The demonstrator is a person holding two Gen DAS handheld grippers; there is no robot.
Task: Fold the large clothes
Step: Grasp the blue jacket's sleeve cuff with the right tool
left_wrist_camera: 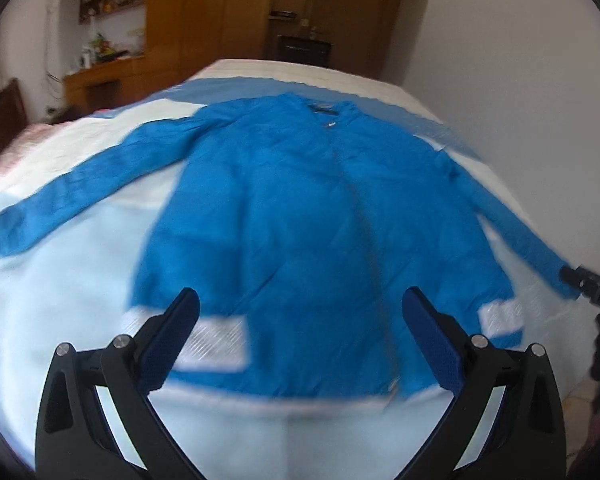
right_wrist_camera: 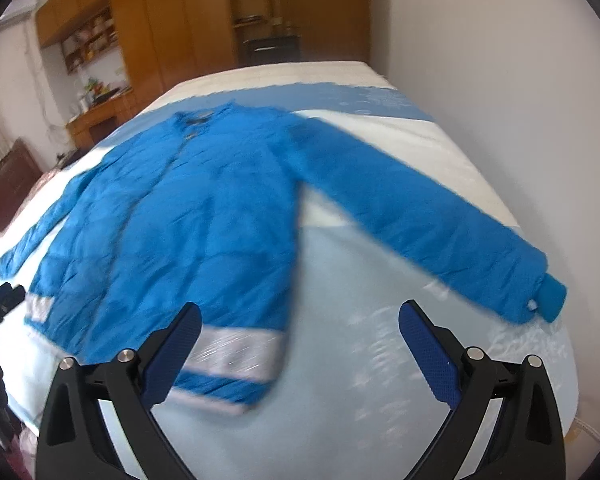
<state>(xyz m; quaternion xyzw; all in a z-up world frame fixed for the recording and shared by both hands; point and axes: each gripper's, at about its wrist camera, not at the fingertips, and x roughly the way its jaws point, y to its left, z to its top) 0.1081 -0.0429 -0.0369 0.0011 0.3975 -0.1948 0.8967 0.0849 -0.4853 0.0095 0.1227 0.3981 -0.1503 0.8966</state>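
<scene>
A blue padded jacket (left_wrist_camera: 292,208) lies flat on the bed, front up, both sleeves spread out, with silver reflective bands near the hem. It also shows in the right wrist view (right_wrist_camera: 188,216), its right sleeve (right_wrist_camera: 428,216) reaching toward the bed's right edge. My left gripper (left_wrist_camera: 300,300) is open and empty, above the jacket's hem. My right gripper (right_wrist_camera: 300,316) is open and empty, above the sheet between the hem's right corner and the right sleeve. The right gripper's tip shows in the left wrist view (left_wrist_camera: 592,284) by the cuff.
The bed (right_wrist_camera: 340,400) has a pale blue and white sheet. A white wall (right_wrist_camera: 500,100) runs along its right side. Wooden wardrobes and shelves (left_wrist_camera: 204,12) stand beyond the far end. A dark wooden headboard (left_wrist_camera: 0,120) is at the left.
</scene>
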